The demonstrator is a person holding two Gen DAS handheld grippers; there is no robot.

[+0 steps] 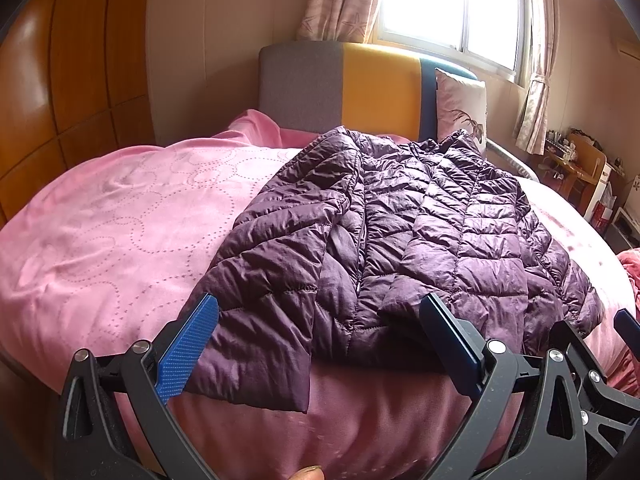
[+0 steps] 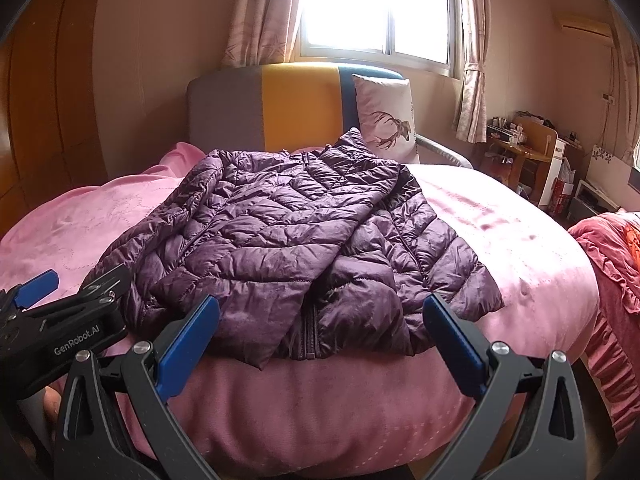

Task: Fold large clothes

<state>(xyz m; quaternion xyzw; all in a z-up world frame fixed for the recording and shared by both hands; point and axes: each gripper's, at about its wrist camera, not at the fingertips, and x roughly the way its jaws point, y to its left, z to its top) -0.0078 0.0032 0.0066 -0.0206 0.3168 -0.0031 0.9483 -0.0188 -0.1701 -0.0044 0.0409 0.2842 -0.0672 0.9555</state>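
A dark purple quilted puffer jacket (image 1: pixel 420 232) lies on the pink bed (image 1: pixel 120 220), hem toward me, both sleeves folded in over the front. It also shows in the right wrist view (image 2: pixel 288 248). My left gripper (image 1: pixel 320 312) is open and empty, its blue fingers (image 1: pixel 188 352) on either side of the jacket's near hem, just short of it. My right gripper (image 2: pixel 320 312) is open and empty in front of the hem's zipper end. The left gripper's body (image 2: pixel 60 332) shows at the left of the right wrist view.
A grey, yellow and blue headboard (image 2: pixel 280 104) and a deer-print pillow (image 2: pixel 384 116) stand at the far end. A wooden wardrobe (image 1: pixel 72 80) is on the left. A red ruffled blanket (image 2: pixel 608 264) lies at the right, with a cluttered desk (image 2: pixel 520 148) behind.
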